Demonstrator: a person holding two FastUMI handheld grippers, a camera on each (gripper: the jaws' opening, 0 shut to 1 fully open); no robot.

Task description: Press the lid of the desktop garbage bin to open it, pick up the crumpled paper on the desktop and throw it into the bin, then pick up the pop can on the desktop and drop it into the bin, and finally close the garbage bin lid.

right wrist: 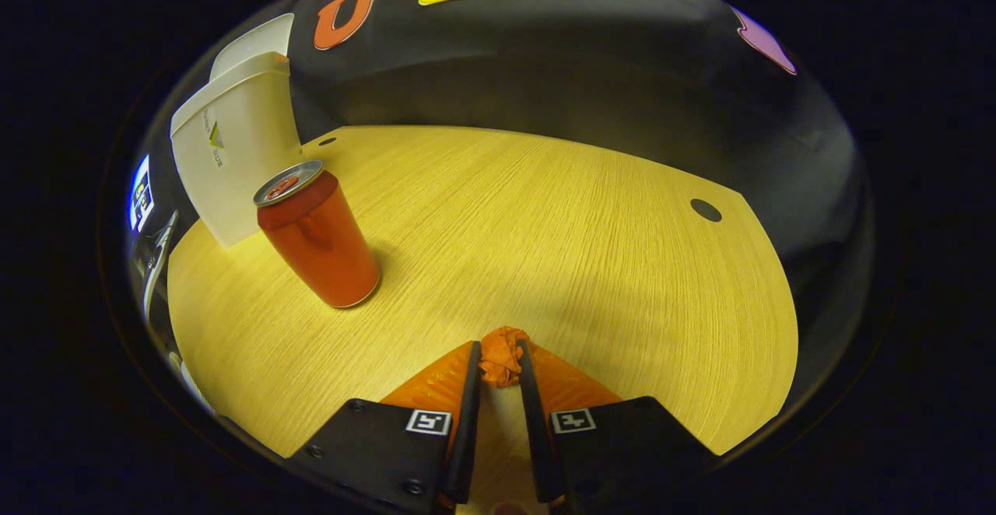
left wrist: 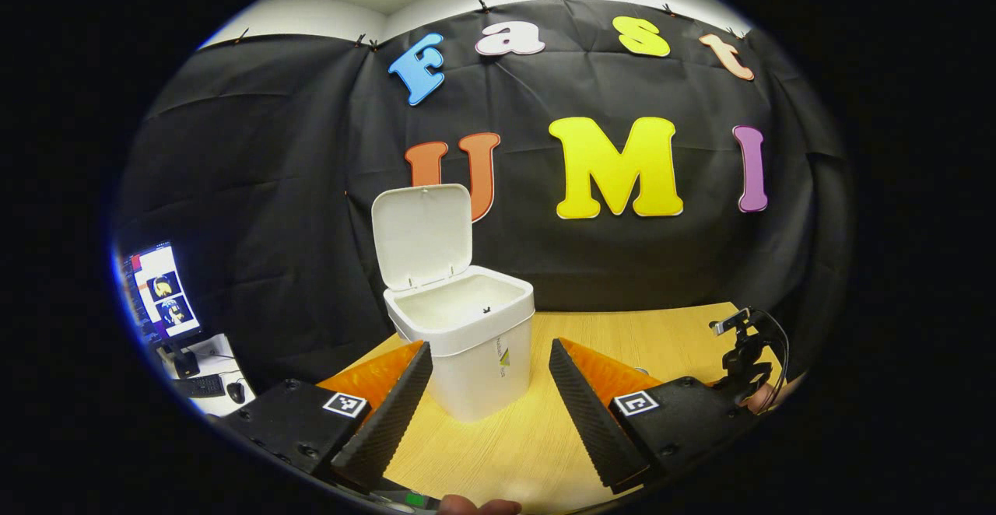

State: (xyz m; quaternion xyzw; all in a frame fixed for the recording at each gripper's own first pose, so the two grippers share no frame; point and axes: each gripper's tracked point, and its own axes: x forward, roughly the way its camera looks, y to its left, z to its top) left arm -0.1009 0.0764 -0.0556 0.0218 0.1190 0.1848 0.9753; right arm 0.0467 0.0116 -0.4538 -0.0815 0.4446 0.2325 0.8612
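- Left gripper view, 8 o'clock edge: a lit monitor (left wrist: 159,291) with a keyboard (left wrist: 201,385) and mouse below it; screen content too small to matter
- Left gripper (left wrist: 490,379): jaws spread wide, nothing between them, hovering over the pale wood-grain desktop (left wrist: 513,453) just short of the bin
- White square plastic garbage bin (left wrist: 467,344) sits at centre, between the two fingers in this view; its white hinged lid (left wrist: 422,235) stands upright at 11 o'clock, so the opening step looks done. Interior mostly visible, one small dark speck inside, unidentifiable
- At 4 o'clock, a small black clamp-mounted device (left wrist: 743,348) with a cable; type unclear, partly cut by the view's edge
- Right gripper view: same bin at 10 o'clock, with the red aluminium pop can (right wrist: 317,241) upright just in front of it, near but apparently not touching
- Right gripper (right wrist: 500,367): jaws nearly closed, both fingers pressing the small orange crumpled paper ball (right wrist: 502,358) at 6 o'clock, low over the desktop
- Judgement: paper grasped, carry to bin pending
- Risk: grip is at the fingertips only, so the paper could slip out in transit; the path toward the bin passes the can, which a swing could topple
- Hidden: how much of the paper lies below the fingers, and whether it is lifted clear of the wood
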